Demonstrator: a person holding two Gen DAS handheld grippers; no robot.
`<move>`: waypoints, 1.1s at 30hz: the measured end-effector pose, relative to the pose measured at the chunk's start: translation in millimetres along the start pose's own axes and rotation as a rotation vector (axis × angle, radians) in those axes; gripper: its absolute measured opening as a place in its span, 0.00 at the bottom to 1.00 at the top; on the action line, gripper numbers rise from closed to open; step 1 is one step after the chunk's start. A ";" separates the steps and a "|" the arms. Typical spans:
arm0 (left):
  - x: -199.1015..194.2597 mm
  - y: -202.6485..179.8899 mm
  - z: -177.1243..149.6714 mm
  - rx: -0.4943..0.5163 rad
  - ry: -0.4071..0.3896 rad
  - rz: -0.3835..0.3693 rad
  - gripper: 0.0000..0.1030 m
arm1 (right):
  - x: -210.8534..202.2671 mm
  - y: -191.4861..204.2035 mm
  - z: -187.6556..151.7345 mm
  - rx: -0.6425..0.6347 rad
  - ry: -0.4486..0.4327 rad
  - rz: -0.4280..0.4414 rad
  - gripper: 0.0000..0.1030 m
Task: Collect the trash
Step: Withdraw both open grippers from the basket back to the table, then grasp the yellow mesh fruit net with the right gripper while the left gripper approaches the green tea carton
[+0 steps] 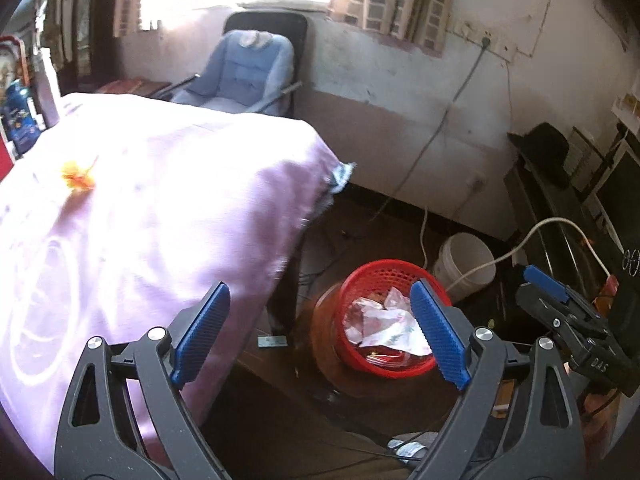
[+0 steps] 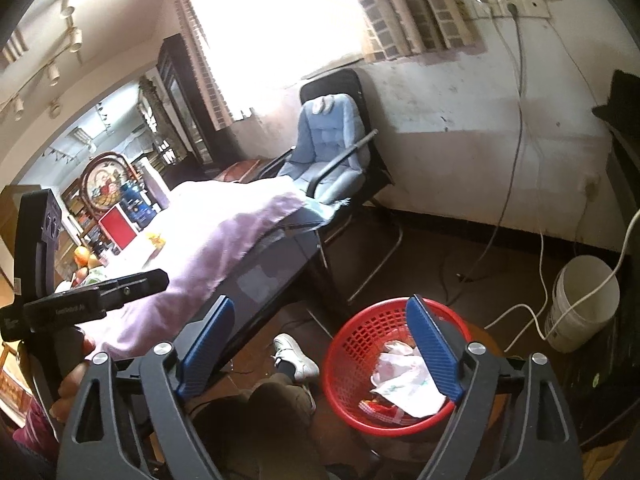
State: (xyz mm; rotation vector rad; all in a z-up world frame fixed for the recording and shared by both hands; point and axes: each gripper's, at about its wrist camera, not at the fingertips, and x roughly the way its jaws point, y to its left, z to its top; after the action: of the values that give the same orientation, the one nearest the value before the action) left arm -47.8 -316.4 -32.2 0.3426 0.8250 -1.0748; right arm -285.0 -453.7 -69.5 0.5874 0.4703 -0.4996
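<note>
A red mesh basket [image 1: 362, 280] stands on the floor beside the table and holds crumpled white and red wrappers [image 1: 384, 322]; it shows too in the right wrist view [image 2: 352, 332] with the wrappers [image 2: 404, 384]. An orange scrap [image 1: 78, 176] lies on the lilac tablecloth [image 1: 160, 184], and shows small in the right wrist view [image 2: 155, 240]. My left gripper [image 1: 320, 332] is open and empty, above the table's corner and the basket. My right gripper [image 2: 320, 344] is open and empty, above the basket's left side. The right gripper shows at the left view's right edge [image 1: 560, 300].
A blue padded chair [image 1: 244, 72] stands behind the table. A white bucket [image 1: 466, 264] and loose cables [image 2: 516, 312] lie on the dark floor by the wall. The person's white shoe [image 2: 294, 356] is beside the basket. Dark furniture [image 1: 560, 184] fills the right.
</note>
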 end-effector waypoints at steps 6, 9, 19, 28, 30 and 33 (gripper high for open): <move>-36.7 35.2 -4.7 -0.046 -0.066 0.093 0.91 | -5.7 33.7 2.3 -0.044 -0.003 0.038 0.94; -54.6 61.3 -6.1 -0.082 -0.091 0.164 0.93 | -2.8 47.2 3.6 -0.058 0.008 0.052 0.94; -106.3 178.0 -18.1 -0.238 -0.115 0.431 0.93 | 25.0 105.2 9.3 -0.119 0.080 0.144 0.94; -141.3 299.6 -52.9 -0.469 -0.073 0.575 0.93 | 73.2 195.3 18.8 -0.288 0.153 0.238 0.94; -139.6 321.2 -63.6 -0.522 -0.049 0.565 0.93 | 85.8 215.6 21.0 -0.331 0.165 0.248 0.94; -131.1 351.7 -84.3 -0.617 -0.013 0.525 0.94 | 108.7 244.4 27.1 -0.380 0.193 0.267 0.94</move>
State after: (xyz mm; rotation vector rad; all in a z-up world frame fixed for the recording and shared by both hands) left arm 195.7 -18.7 -38.5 0.0184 0.9428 -0.3048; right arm -55.1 -327.2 -10.9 0.3250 0.6420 -0.0924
